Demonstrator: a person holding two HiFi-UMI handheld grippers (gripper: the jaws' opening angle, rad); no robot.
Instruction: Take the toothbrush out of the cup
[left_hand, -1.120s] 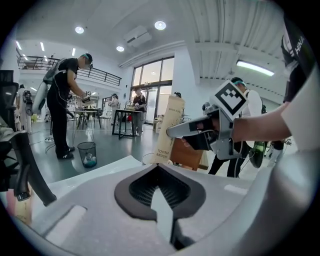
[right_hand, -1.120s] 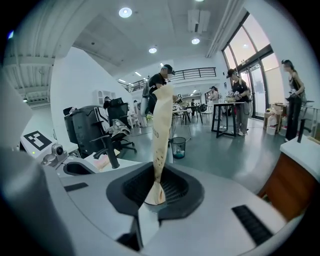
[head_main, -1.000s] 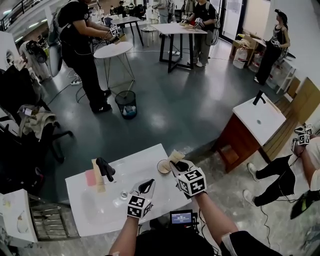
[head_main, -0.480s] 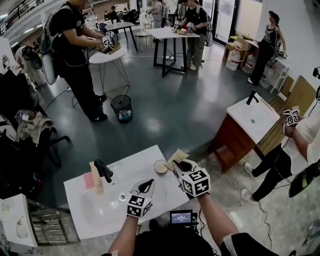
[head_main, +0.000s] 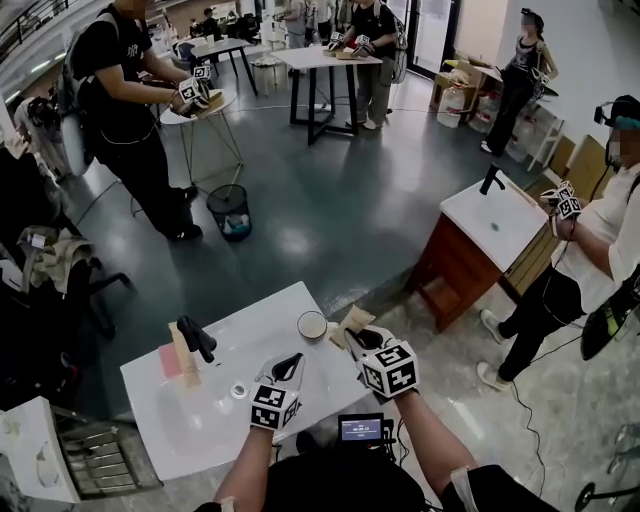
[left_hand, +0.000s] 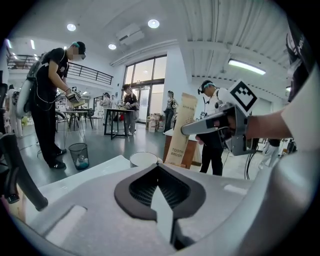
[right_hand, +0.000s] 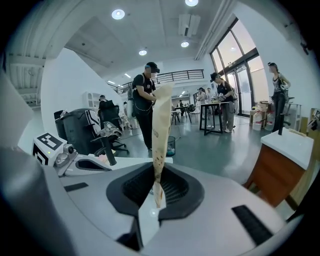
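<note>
1. Right gripper: the jaws are clamped on the lower end of the tall kraft-cardboard toothbrush box. In the right gripper view the gripper holds the box upright between its pads.
2. Toothbrush box, location: outside the round white cup, just to its right and clear of the rim. It is held at the right-hand edge of the white rectangular sink-top table. In the left gripper view the box rises behind the cup, and its lower end is hidden by the gripper body.
3. Left gripper: the jaws are together with nothing between them (confirmed in the left gripper view). It hangs over the near part of the table top, pointing toward the cup, with the right gripper above and to its right.
4. Cup: upright near the table's far right corner, close to the right edge.
5. Left part of the table: a black faucet and a pink block beside it, both well apart from the cup.
6. Clearance: grey floor lies open beyond the far and right edges. A wooden vanity with a white top stands well apart to the right.
</note>
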